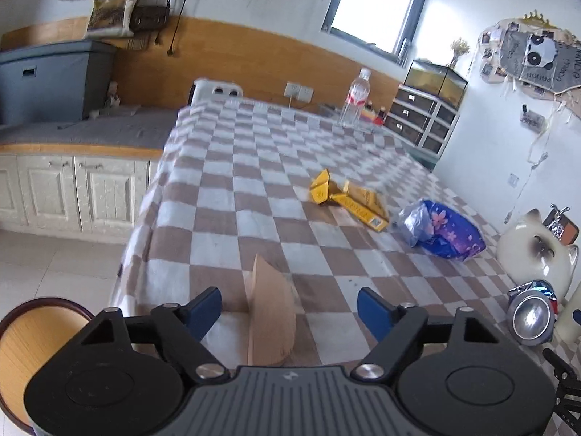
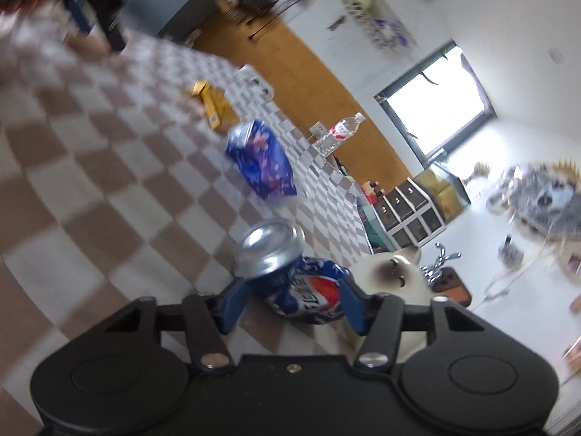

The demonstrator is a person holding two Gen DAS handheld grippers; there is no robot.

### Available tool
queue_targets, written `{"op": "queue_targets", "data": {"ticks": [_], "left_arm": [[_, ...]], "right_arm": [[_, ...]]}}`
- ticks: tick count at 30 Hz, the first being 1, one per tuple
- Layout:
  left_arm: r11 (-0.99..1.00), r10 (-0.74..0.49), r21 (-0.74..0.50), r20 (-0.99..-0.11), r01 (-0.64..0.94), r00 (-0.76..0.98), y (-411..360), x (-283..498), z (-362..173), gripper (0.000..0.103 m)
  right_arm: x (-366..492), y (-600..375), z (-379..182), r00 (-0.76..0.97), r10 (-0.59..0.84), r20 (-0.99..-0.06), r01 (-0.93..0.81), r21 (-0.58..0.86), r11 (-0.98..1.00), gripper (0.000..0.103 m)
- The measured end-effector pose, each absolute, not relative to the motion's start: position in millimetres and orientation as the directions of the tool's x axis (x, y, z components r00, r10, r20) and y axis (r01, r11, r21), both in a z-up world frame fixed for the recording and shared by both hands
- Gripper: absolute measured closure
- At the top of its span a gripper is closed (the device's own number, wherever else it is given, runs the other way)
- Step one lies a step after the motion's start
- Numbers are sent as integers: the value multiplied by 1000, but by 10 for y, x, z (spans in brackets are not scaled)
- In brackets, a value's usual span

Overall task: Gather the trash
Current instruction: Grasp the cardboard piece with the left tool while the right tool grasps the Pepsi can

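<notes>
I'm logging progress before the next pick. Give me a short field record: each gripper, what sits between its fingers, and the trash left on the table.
left gripper: open, brown cardboard piece between its fingers, not pressed
right gripper: closed on crushed blue soda can
surface: checkered tablecloth
trash uncollected: yellow carton, blue floral wrapper, clear plastic bottle
beside can: white cat figurine

the checked tablecloth (image 1: 232, 196) looks like soft, matt woven cloth. the crushed can (image 2: 290, 272) is shiny metal with a glossy printed skin. the brown piece (image 1: 270, 312) looks like matt cardboard, the yellow box (image 1: 348, 200) smooth card, the blue bag (image 1: 441, 230) crinkled glossy plastic, the bottle (image 1: 356, 100) clear plastic.
</notes>
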State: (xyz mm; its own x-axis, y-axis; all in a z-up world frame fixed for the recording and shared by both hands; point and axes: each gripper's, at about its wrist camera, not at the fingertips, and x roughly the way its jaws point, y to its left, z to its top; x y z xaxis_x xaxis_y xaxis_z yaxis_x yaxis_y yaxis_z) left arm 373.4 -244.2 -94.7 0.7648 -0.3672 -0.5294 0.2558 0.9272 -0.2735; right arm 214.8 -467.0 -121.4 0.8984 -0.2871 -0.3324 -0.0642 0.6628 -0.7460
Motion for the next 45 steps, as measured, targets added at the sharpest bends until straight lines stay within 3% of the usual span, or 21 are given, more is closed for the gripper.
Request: {"op": "queue_targets", "data": {"ticks": [8,12,16,19,26,27,32,34,38,42,45], "left_arm": [[931,-360,-258,-536,258,764,-2483,3742,-973,27],[937,-347,-233,-545,260,763,-2519,3743,-964,27],[939,-344,-225,-548,262,762,-2535,3746,-961,27],[936,-350,-235,-546,263,761,-2523,3746,-963,29],[924,-365,-304,-530,230,766,-2368,3744,-980,62],[924,-366,-304,-532,232,764,-2365,3743,-980,67],[918,-382,-311,-534,246,754,-2330,3732,-987,75],[915,-392,-309,-533,259,750,-2333,3719,-985,75],[904,-425,-289,-536,315,730,-2398,3675,-977,75],[875,-478,-232,-547,425,687,-2524,3574,-965,75],[854,-499,-184,-554,487,667,-2620,3504,-958,75]], "right_arm": [[2252,-4678,-1399,896,-311,-318,-179,-898,402,59],[2388,-4680,-1435,883,-301,-361,-246,-900,359,75],[2529,-4659,-1491,883,-314,-350,-249,-915,318,78],[2577,-4623,-1551,886,-323,-334,-238,-923,301,86],[2447,-4475,-1480,882,-317,-348,-223,-902,370,91],[2421,-4460,-1443,881,-307,-360,-225,-889,398,98],[2301,-4403,-1266,884,-252,-394,-227,-833,505,102],[2257,-4383,-1209,884,-230,-408,-239,-815,528,101],[2237,-4382,-1157,903,-206,-378,-224,-822,524,60],[2341,-4446,-1189,891,-214,-400,-265,-842,471,51],[2475,-4496,-1233,877,-243,-414,-292,-862,413,49]]}}
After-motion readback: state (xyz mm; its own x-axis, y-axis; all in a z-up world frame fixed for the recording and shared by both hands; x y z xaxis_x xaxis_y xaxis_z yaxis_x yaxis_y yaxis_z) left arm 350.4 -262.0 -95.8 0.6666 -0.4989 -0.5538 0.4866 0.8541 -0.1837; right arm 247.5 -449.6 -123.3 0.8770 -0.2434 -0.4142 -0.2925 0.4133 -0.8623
